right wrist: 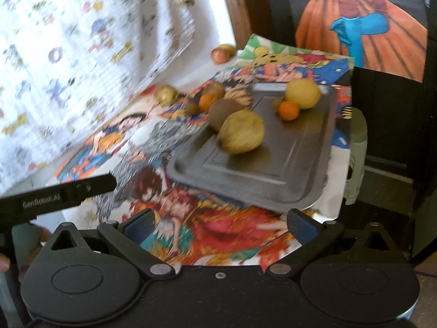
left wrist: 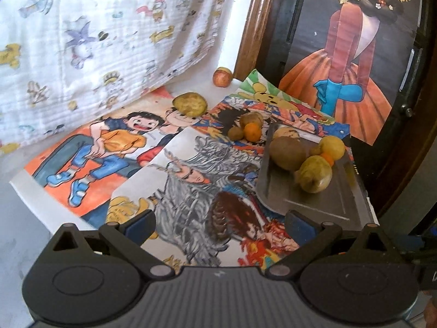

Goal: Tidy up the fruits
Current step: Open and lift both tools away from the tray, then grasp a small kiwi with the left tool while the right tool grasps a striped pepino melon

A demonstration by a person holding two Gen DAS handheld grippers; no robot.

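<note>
Left tongs [left wrist: 220, 225] agape, empty, just short of tray [left wrist: 314, 199] edge.

— What is the tray [right wrist: 314, 147] made of?
— Dull grey metal, smooth, faintly shiny. It lies on matt paper drawings [left wrist: 191, 191] (coloured by hand, apparently).
— And behind?
— Crinkled white printed cloth [left wrist: 82, 41]; glossy brown wood frame [left wrist: 256, 24].

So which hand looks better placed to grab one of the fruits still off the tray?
Probably the left. The left gripper is open and faces the loose orange more squarely, while the right gripper, also open, looks mostly onto the tray.
</note>
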